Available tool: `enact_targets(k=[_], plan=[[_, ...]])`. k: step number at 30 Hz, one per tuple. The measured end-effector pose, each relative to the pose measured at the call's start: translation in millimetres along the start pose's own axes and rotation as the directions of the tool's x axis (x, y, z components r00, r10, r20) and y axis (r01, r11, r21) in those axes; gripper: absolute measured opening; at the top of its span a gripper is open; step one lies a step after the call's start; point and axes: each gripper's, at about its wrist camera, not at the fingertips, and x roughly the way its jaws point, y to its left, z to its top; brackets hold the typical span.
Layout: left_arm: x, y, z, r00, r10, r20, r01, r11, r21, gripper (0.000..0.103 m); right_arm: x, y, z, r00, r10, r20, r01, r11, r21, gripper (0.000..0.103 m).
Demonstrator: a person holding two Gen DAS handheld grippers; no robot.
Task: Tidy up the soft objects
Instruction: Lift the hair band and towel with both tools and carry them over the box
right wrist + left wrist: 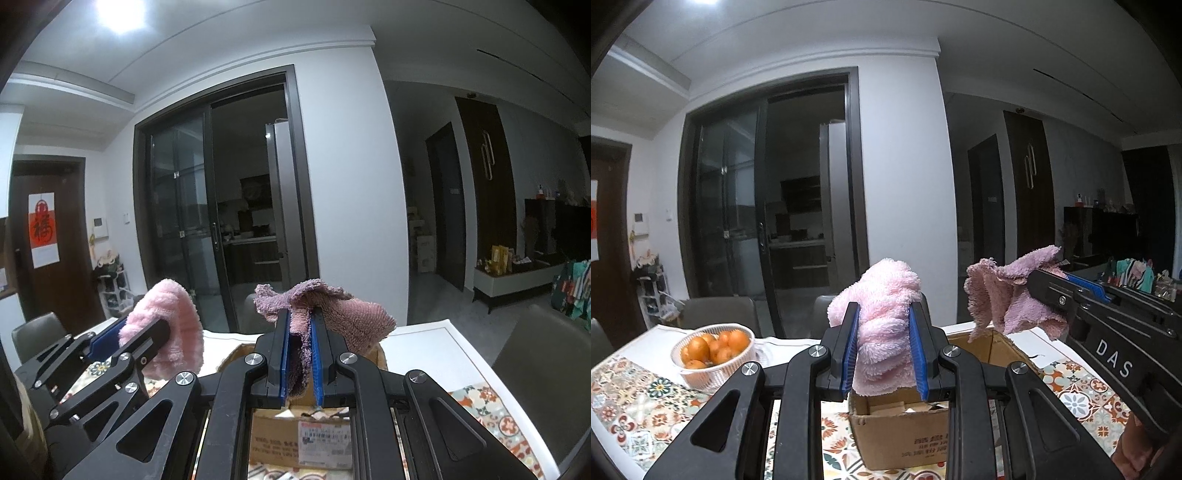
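Observation:
My left gripper point(884, 325) is shut on a fluffy light pink cloth point(882, 317), whose folds bulge up between the blue pads and hang down over an open cardboard box point(897, 432). The right gripper point(299, 332) is shut on a mauve terry cloth point(325, 306) that drapes off to its right, above the same cardboard box point(280, 439). In the left wrist view the right gripper point(1039, 280) comes in from the right with the mauve cloth point(1008, 299) held over the box's far corner. The left gripper point(122, 338) and pink cloth point(170, 325) show at the left of the right wrist view.
A white basket of oranges point(713, 350) stands at the left on the patterned tablecloth point(639, 398). Grey chairs point(543, 362) ring the table. Dark glass sliding doors point(768, 206) and a white wall lie beyond. A person's hand point(1137, 450) grips the right tool.

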Motion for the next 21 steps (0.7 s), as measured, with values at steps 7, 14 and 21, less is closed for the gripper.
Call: enact_targets(k=[7, 14, 21], plan=[[24, -1, 1, 0.999, -0.033, -0.033, 0.032, 0.999, -0.028, 0.026, 18, -4, -1, 1.000, 0.009, -0.012, -0.009, 1.000, -0.010, 0.011], [60, -4, 1, 0.995, -0.045, -0.090, 0.042, 0.999, -0.029, 0.026, 42, -11, -8, 0.998, 0.020, -0.060, -0.021, 1.000, -0.006, 0.011], [88, -8, -13, 0.985, -0.051, -0.165, 0.050, 0.999, -0.014, 0.026, 70, -18, -21, 0.990, 0.011, -0.142, -0.010, 1.000, 0.004, 0.012]])
